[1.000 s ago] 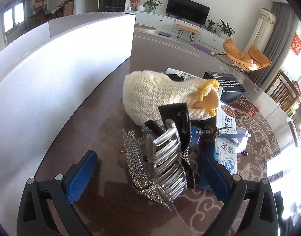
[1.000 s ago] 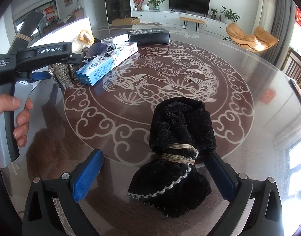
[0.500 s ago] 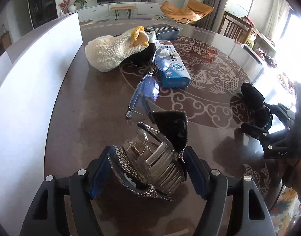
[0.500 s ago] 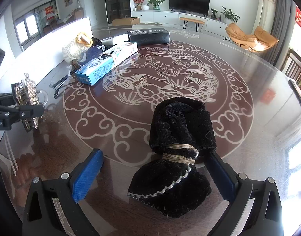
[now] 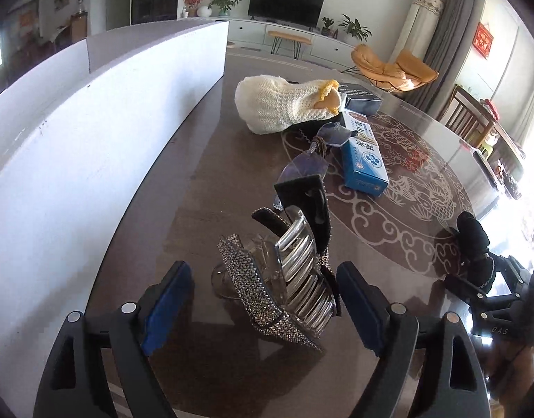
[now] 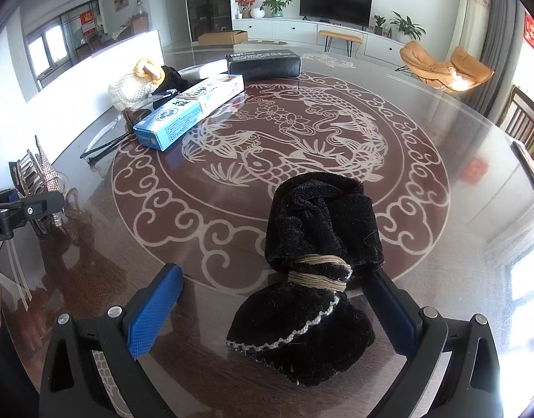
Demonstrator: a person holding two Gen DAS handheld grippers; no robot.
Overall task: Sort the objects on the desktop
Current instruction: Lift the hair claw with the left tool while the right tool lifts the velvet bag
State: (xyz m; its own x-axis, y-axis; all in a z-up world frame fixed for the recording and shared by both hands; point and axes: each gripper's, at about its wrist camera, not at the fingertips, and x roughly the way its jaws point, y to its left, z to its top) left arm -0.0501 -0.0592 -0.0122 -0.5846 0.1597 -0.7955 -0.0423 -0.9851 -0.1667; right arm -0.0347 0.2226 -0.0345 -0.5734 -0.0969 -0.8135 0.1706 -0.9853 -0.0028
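A rhinestone hair claw clip (image 5: 284, 278) stands on the round table between the fingers of my left gripper (image 5: 263, 299), which is open around it with gaps on both sides. The clip also shows in the right wrist view (image 6: 40, 181). A black velvet drawstring pouch (image 6: 315, 264) lies between the fingers of my right gripper (image 6: 273, 303), which is open; the right finger is close against the pouch. The pouch also shows at the right edge of the left wrist view (image 5: 474, 247).
A white knitted item (image 5: 284, 104), glasses (image 5: 308, 163), a blue-and-white box (image 5: 364, 160) and a black case (image 6: 263, 64) lie at the table's far left. A white board (image 5: 92, 132) stands along the table's left edge.
My left gripper has opened and let go of the hair clip, which now stands on the table. The left view has swung back toward the board. The right gripper and pouch have not moved.
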